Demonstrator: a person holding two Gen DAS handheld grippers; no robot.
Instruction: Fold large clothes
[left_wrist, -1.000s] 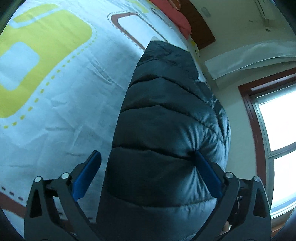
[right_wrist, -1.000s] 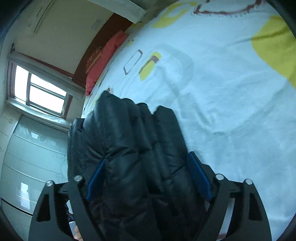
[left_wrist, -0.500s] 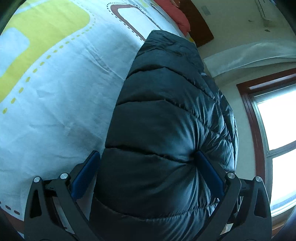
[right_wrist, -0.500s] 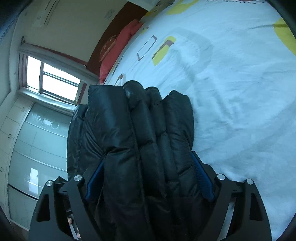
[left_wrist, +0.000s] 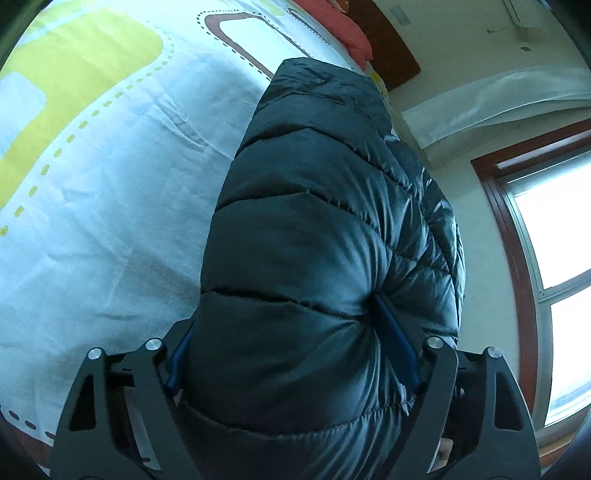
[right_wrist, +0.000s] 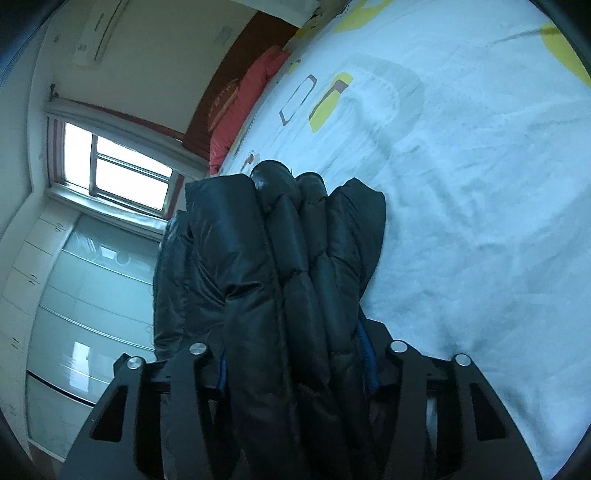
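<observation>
Left wrist: jacket (left_wrist: 314, 240) hides gripper (left_wrist: 291, 350) pads.

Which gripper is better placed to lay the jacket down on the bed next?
Neither clearly; probably both together. The left gripper and right gripper each have jaws shut on the folded puffer jacket, held beside the bedsheet.

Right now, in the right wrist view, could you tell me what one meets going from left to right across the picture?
Window → red pillow → black puffer jacket held in the right gripper → patterned bedsheet.
</observation>
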